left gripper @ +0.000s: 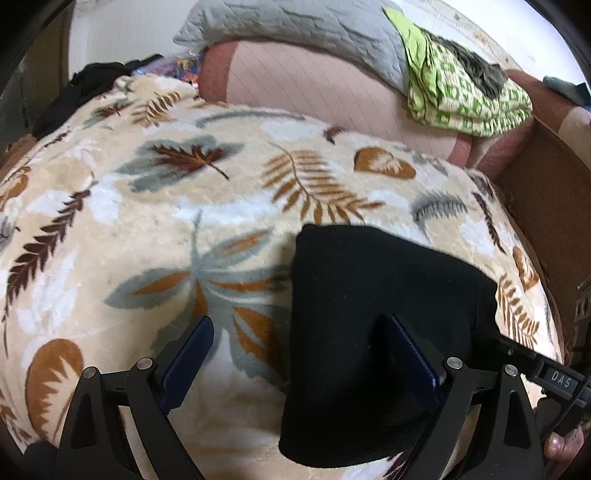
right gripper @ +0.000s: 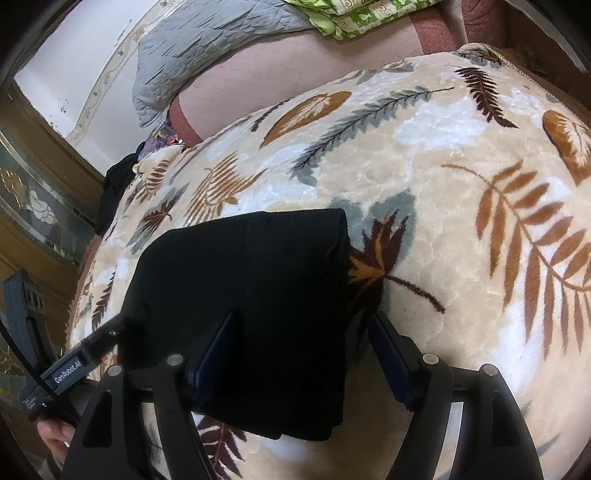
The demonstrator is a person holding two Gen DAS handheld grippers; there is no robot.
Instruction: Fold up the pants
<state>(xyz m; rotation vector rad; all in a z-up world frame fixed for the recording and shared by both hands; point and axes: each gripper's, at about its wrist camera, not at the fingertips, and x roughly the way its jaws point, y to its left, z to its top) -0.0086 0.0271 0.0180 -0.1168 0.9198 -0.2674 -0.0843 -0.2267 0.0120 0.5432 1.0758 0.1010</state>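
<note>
The black pants [left gripper: 369, 314] lie folded into a compact rectangle on the cream leaf-patterned blanket [left gripper: 147, 221]. My left gripper [left gripper: 299, 325] is open, hovering just above the blanket; its right finger is over the pants' left part, its left finger over bare blanket. In the right wrist view the pants [right gripper: 258, 288] lie at the centre left. My right gripper [right gripper: 301, 325] is open over the pants' right edge, its left finger over the cloth. The other gripper's body shows at each view's lower edge beside the pants.
A pink mattress [left gripper: 314, 88] lies beyond the blanket, with a grey quilted pillow [left gripper: 295, 29] and a green patterned cloth [left gripper: 461, 85] on it. Dark clothes [left gripper: 92, 81] are piled at the far left. A brown wooden bed frame [left gripper: 546, 206] runs along the right.
</note>
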